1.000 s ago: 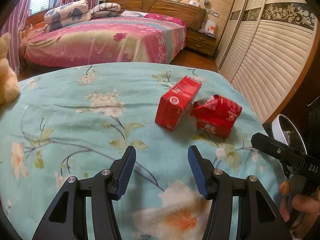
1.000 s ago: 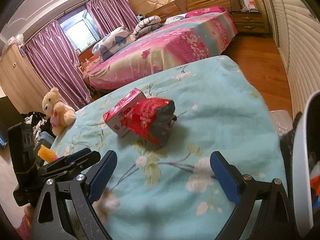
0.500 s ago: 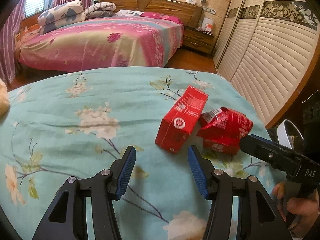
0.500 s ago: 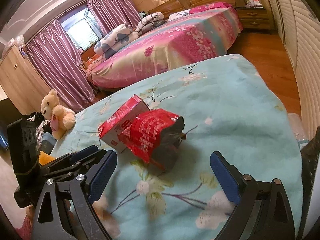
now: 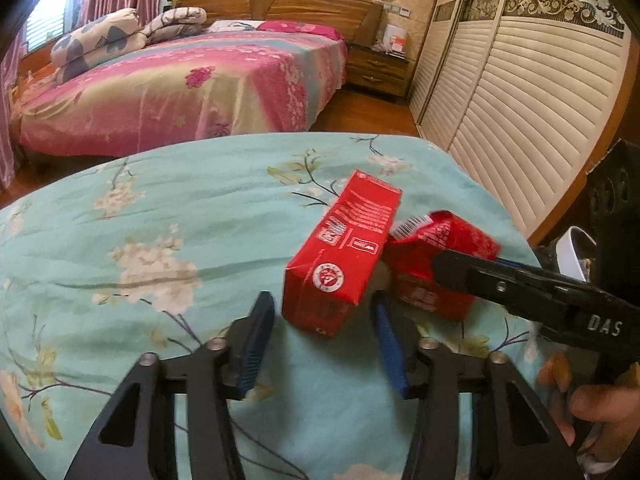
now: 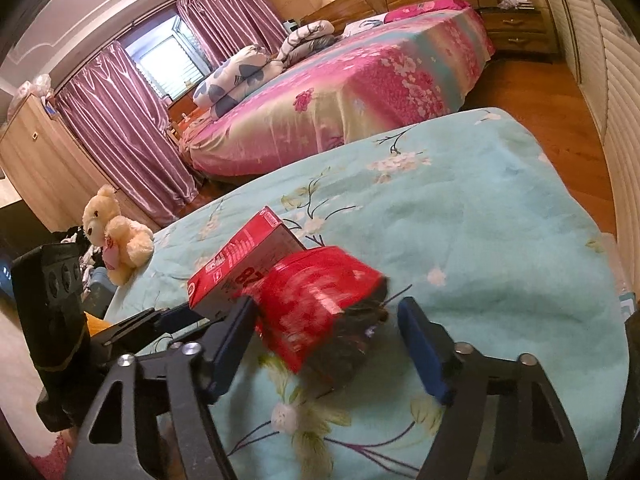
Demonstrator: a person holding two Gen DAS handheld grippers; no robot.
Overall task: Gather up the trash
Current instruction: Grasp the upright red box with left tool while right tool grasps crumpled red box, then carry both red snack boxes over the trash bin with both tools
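Observation:
A red carton box [image 5: 344, 252] lies on the teal flowered bedspread [image 5: 180, 220], with a crumpled red bag [image 5: 432, 264] touching its right side. My left gripper [image 5: 322, 320] is open, its blue pads on either side of the box's near end, not closed on it. My right gripper [image 6: 326, 324] is open around the crumpled red bag [image 6: 316, 312], pads apart from it. The box [image 6: 240, 264] lies behind the bag in the right wrist view. The right gripper's finger [image 5: 520, 292] shows across the bag in the left wrist view.
A white bin rim [image 5: 576, 252] stands off the bed's right edge. A teddy bear [image 6: 116, 232] sits at the left edge of the bedspread. A pink bed [image 5: 180, 80] lies beyond, slatted wardrobe doors [image 5: 520, 100] at the right.
Both grippers have moved forward to the trash. The left now straddles the box's near end, and the right has narrowed and straddles the bag.

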